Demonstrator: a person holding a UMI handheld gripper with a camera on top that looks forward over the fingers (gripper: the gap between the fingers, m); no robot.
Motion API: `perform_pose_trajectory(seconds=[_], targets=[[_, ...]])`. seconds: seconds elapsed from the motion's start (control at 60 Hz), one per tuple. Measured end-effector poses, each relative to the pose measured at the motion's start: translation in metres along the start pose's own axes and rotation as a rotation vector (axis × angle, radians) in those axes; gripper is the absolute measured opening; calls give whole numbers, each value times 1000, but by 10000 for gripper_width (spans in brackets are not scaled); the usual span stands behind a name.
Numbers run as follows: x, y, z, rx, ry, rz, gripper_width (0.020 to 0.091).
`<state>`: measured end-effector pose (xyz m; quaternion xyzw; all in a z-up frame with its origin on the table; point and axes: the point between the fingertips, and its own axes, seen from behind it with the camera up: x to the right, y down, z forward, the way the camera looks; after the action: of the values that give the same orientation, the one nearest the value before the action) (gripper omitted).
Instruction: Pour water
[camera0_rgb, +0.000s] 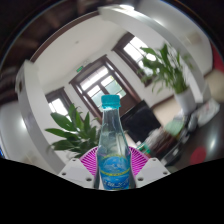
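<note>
A clear plastic water bottle (113, 145) with a teal cap and a blue label stands upright between my fingers. My gripper (113, 163) is shut on the bottle, and the pink pads (92, 160) press its sides at label height. The bottle is lifted, with the room tilted behind it. Its base is hidden below the fingers. No cup or other vessel shows.
A leafy green plant (72, 128) stands behind the bottle to the left. Another plant in a white pot (178, 72) is at the right. Windows (100, 80) line the far wall, and a dark monitor (142, 122) sits behind the bottle.
</note>
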<state>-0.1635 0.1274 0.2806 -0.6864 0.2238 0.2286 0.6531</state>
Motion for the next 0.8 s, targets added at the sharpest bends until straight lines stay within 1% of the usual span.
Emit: perform_pose_trajectory(seconds=[0.083,0.1,0.117,0.183,0.25,0.35,0.367,0.467,0.583,0.633,0.683,0.7,0.717,0.8], targets=[[28,-36,1,32,109,-238,406],[46,-39,2,42,119,-282,408],[45,-43,4,45,149,-319,407],[74,-59,4,51,234,-436,407],[116,-69,3,49,310,-523,405],[170,-64,5,10,405,-601,407],[188,-61,6,3,416,-610,408],[234,-48,4,-26,481,-638,408],[280,-28,8,-55,505,-621,407],[289,-17,11,-61,489,-602,416],[294,-5,14,-55,456,-562,442],[293,-4,12,-42,443,-555,437],[291,-7,14,-12,434,-555,434],[292,-4,12,-3,417,-558,433]])
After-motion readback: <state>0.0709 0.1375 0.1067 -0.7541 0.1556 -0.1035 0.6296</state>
